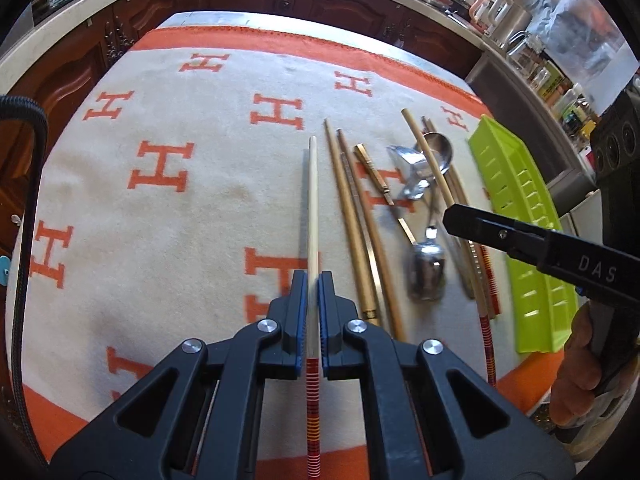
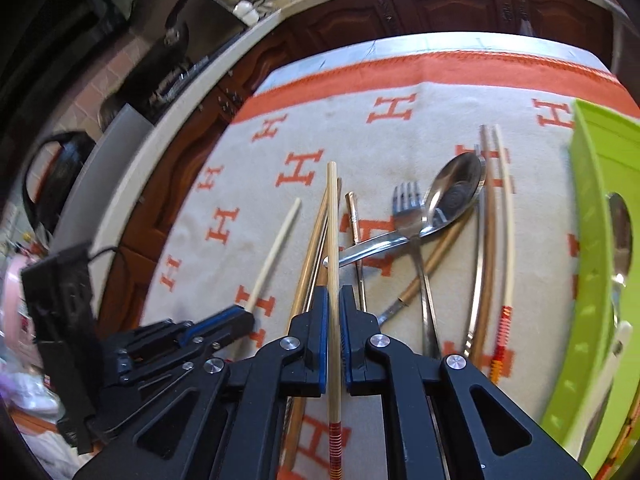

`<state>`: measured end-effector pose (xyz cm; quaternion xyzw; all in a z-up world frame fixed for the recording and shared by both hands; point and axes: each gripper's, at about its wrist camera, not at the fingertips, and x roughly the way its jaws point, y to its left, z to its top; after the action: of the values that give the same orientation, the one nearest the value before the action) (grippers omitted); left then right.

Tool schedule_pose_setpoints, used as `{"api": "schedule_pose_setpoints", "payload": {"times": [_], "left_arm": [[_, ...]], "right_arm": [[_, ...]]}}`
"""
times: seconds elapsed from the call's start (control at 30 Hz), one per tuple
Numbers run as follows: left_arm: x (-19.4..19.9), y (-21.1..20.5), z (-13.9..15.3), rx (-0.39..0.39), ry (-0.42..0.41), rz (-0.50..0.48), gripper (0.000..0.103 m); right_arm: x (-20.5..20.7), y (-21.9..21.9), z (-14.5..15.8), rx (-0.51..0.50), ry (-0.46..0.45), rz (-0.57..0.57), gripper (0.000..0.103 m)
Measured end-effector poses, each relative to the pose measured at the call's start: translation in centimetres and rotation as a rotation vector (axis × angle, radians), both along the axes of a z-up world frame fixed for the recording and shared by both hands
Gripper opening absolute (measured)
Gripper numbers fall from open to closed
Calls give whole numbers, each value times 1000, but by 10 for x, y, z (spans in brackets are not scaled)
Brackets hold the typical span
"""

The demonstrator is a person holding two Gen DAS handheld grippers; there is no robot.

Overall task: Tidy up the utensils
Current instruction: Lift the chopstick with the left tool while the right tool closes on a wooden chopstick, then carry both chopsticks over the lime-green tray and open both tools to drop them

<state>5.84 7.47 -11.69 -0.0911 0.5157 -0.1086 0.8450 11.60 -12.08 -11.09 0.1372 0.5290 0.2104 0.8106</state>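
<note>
utensils lie on the h-patterned cloth (image 1: pixel 180 216): we count 1 fork (image 2: pixel 408 208), 2 spoons, several loose chopsticks. our left gripper (image 1: pixel 313 280) clamps 1 pale chopstick (image 1: pixel 313 200); our right gripper (image 2: pixel 334 296) clamps another chopstick (image 2: pixel 332 220). the green tray (image 1: pixel 520 216) sits beside the pile.

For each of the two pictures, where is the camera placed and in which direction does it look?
Left wrist view: sits on the left hand-held gripper, looking down its fingers at a pale chopstick it clamps; the right hand-held gripper and a hand show.
Right wrist view: sits on the right hand-held gripper, clamping another chopstick; the left hand-held gripper shows.
Shared: orange-patterned cloth, spoon, green tray.
</note>
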Motion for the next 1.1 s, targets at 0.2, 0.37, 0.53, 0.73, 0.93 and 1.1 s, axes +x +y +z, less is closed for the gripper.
{"api": "schedule_pose_setpoints", "payload": {"times": [0.2, 0.37, 0.53, 0.73, 0.93, 1.1], "left_arm": [[-8, -28, 35, -58, -34, -60, 3], [-4, -70, 63, -88, -72, -136, 3], [4, -134, 86, -123, -95, -223, 3], [19, -203, 84, -167, -52, -280, 3], [40, -241, 58, -196, -2, -276, 3], [50, -255, 37, -173, 16, -275, 3]], "right_arm": [[-19, -43, 29, 91, -38, -67, 5], [-38, -90, 63, 88, -107, -139, 5], [-46, -148, 83, 26, -138, -254, 5], [-40, -199, 81, -53, -134, -322, 5], [-20, -230, 55, -110, -93, -337, 5], [-4, -232, 31, -139, -70, -331, 6]]}}
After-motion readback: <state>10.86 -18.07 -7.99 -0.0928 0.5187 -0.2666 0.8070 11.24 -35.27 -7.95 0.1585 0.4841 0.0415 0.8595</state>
